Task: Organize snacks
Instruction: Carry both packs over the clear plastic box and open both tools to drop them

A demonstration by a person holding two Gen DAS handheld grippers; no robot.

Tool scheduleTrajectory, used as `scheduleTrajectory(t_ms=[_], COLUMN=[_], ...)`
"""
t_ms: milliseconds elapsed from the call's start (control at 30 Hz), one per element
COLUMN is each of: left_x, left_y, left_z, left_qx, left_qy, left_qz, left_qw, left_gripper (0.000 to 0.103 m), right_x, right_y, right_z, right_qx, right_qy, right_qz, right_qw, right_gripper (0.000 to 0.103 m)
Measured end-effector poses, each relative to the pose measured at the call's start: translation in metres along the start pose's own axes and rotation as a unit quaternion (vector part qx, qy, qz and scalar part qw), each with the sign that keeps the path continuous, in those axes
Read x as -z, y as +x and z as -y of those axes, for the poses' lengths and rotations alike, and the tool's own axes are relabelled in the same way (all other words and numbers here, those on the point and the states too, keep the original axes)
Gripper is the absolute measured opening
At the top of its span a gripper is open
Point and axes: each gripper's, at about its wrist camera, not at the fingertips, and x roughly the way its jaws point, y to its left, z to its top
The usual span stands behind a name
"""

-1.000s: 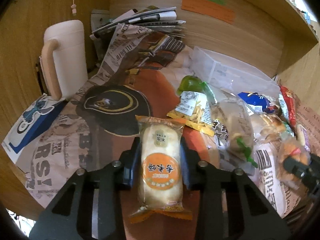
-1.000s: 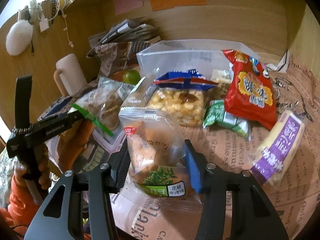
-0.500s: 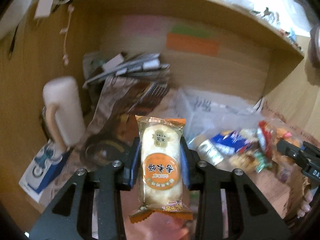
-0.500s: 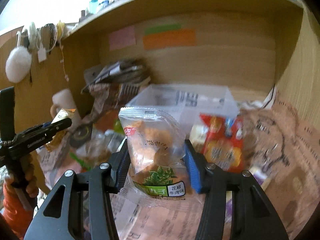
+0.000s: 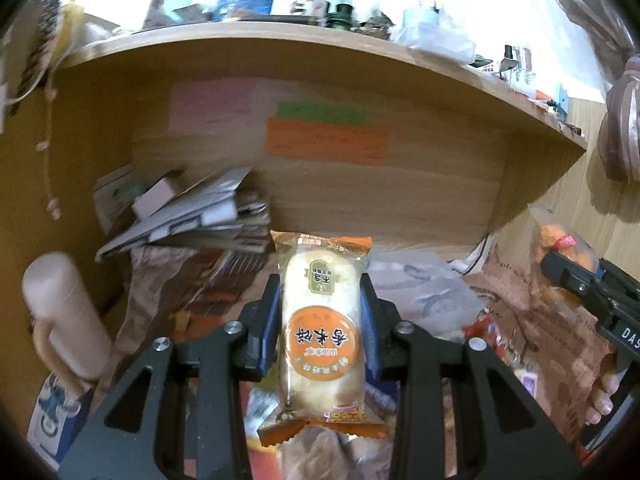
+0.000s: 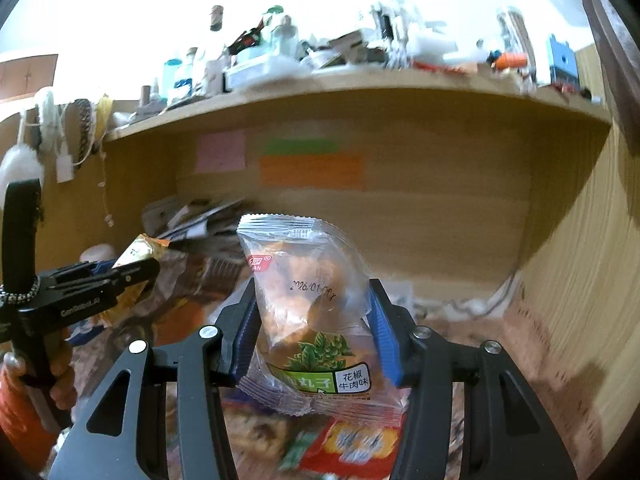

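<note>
Orange rice-cracker packet [image 5: 322, 328] upright, lengthwise between left fingers [image 5: 269, 320].

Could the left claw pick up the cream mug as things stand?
Probably not yet: the left claw is shut on a rice cracker packet, so its jaws are occupied. The cream mug itself stands unobstructed off to its left.
</note>
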Motion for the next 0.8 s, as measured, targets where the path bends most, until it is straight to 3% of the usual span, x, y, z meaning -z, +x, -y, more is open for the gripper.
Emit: scheduleTrajectory(t_ms=[300,567,800], left_x=[-0.035,-0.042,-0.036], left_y=[0.049,0.101,0.153], left_z=[0.021,0.030,0.026], left_qx=[0.024,0.016,0.007], left_qy=[0.007,0.014,0.010], left_qz=[-0.031,-0.077,-0.148], left_qw=[0.9992,0.9968,0.9888], left_gripper=[0.036,0.036,0.036], right_x=[-0.019,-0.014,-0.005], right_y=[0.038,0.087,0.124], right_z=[0.020,0.034,0.044], right_qx=[0.020,0.014,0.008], right_qy=[-0.009,-0.004,-0.002], right_qz=[-0.010,-0.072,-0.133], right_qw=[1.000,0.997,0.991], right_gripper=[0.048,0.048,0.048])
